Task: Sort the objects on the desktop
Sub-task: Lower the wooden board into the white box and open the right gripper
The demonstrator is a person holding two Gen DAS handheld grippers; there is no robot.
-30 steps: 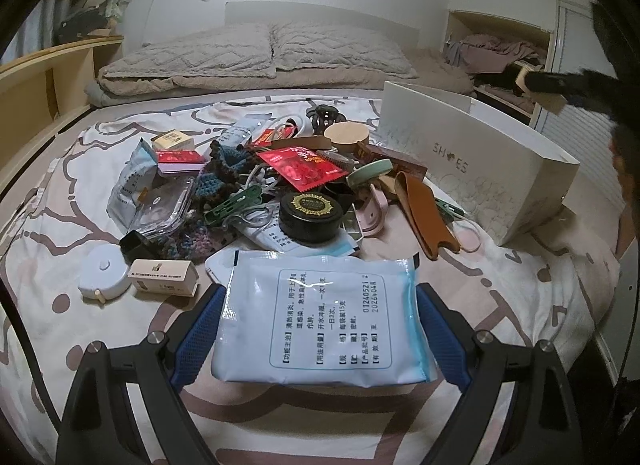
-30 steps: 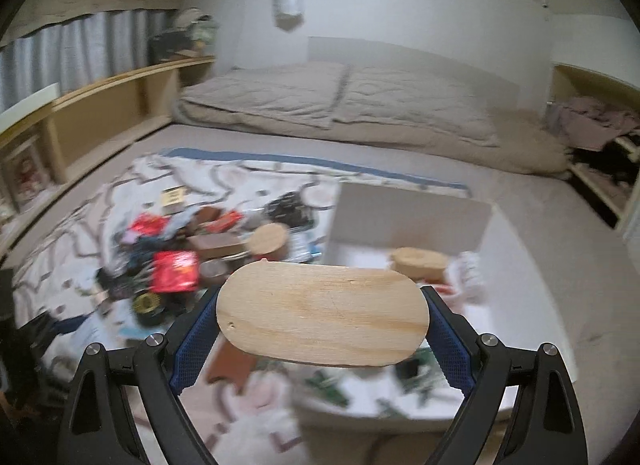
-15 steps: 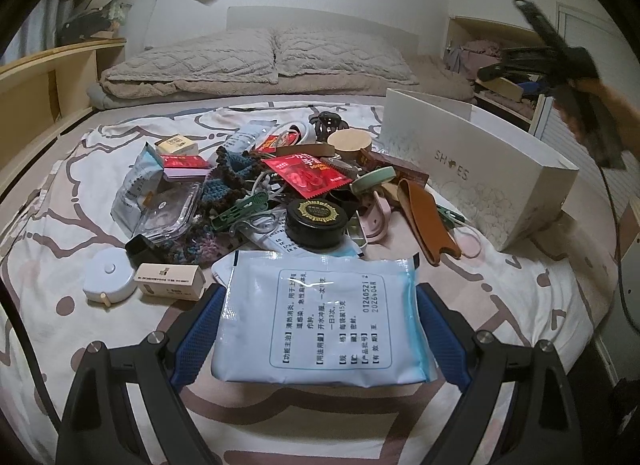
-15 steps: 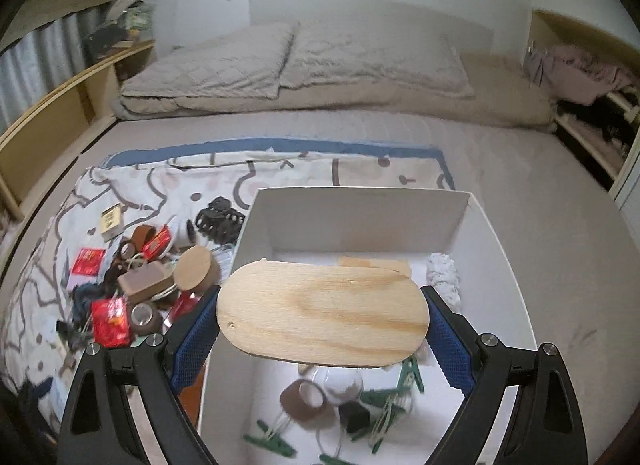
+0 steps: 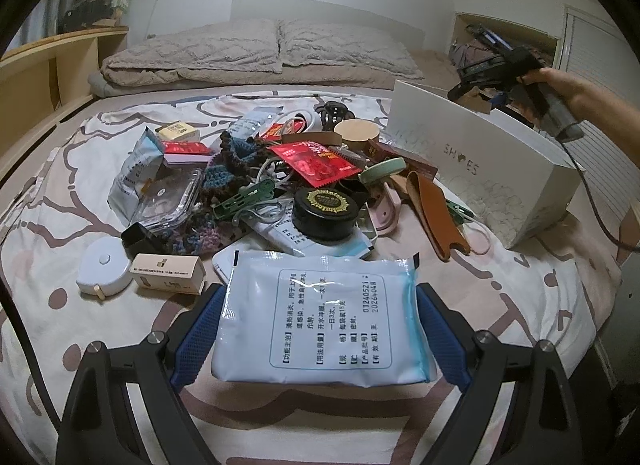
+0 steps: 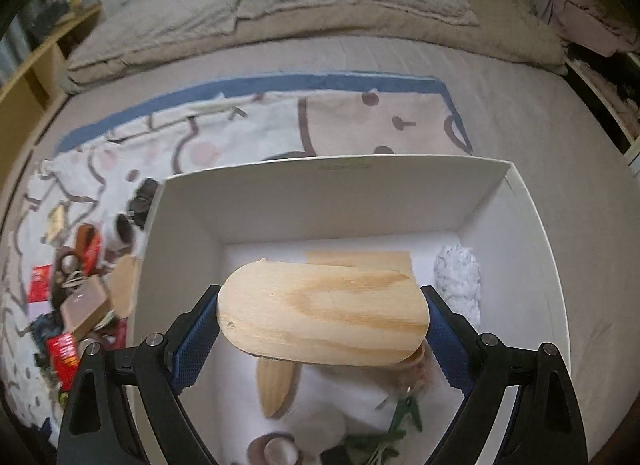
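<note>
On the patterned blanket (image 5: 48, 201) over the bed, clutter is heaped beside a white box (image 6: 400, 201). The left gripper (image 5: 320, 329) clamps a pale pouch (image 5: 320, 317); the right gripper (image 6: 323, 325) grips a wooden board (image 6: 320, 313) above the box.

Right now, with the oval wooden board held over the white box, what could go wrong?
1. The oval wooden board is gripped only at its ends, so it may tip as it is released.
2. It may land on the green clips and other small things in the white cardboard box.
</note>
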